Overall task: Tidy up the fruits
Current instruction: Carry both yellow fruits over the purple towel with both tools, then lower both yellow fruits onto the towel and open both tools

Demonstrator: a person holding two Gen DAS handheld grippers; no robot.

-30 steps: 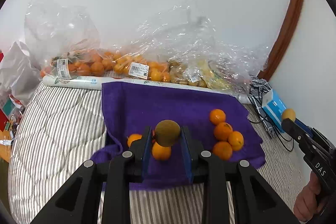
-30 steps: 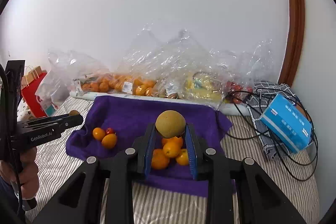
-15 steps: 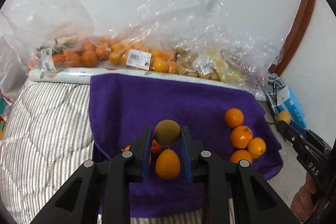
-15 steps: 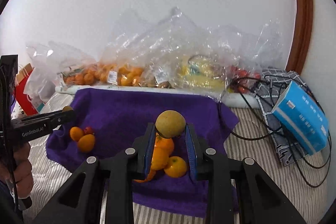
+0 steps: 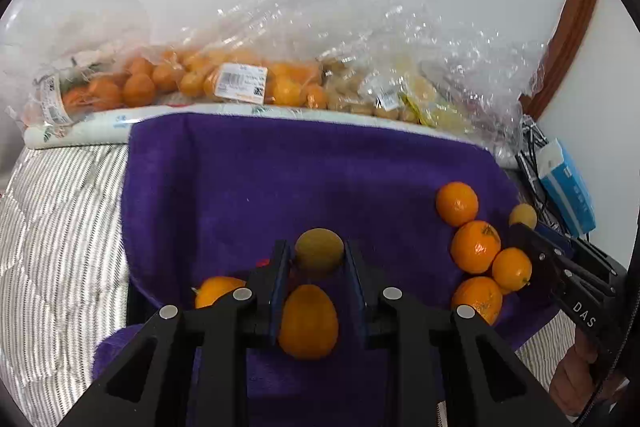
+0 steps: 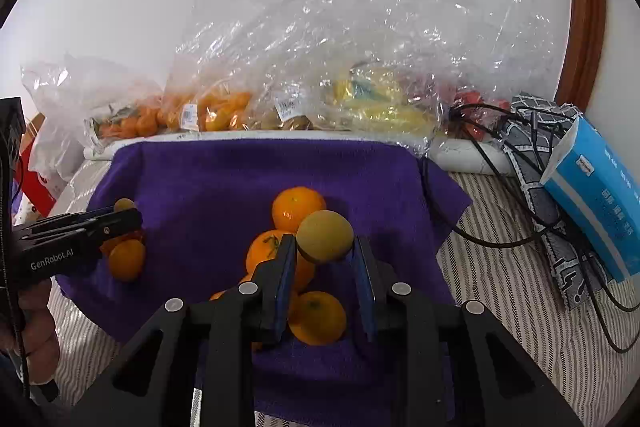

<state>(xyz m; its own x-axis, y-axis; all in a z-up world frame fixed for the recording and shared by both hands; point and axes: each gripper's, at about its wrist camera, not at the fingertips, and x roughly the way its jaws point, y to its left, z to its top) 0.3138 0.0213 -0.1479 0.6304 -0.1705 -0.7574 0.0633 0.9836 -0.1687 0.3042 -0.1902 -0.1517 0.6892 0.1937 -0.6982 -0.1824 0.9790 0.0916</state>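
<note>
— Fruit first, left wrist view: what does the left gripper have?
— It is pinching a round greenish-brown fruit at its tips, over the purple towel. Too round to give a long axis. Below it an egg-shaped orange fruit lies on the towel, narrow end pointing away from the camera.
— Changed from a second ago?
— The towel fills more of the view and the egg-shaped fruit sits nearer the camera; the grip is the same. A small red fruit behind the left finger is mostly hidden.
— Right wrist view?
— The right gripper is clamped on a round yellow-tan fruit, above a pile of oranges on the towel. The pile looks bigger and lower in the view than before. The fingers cover parts of it, so I cannot count them.
</note>
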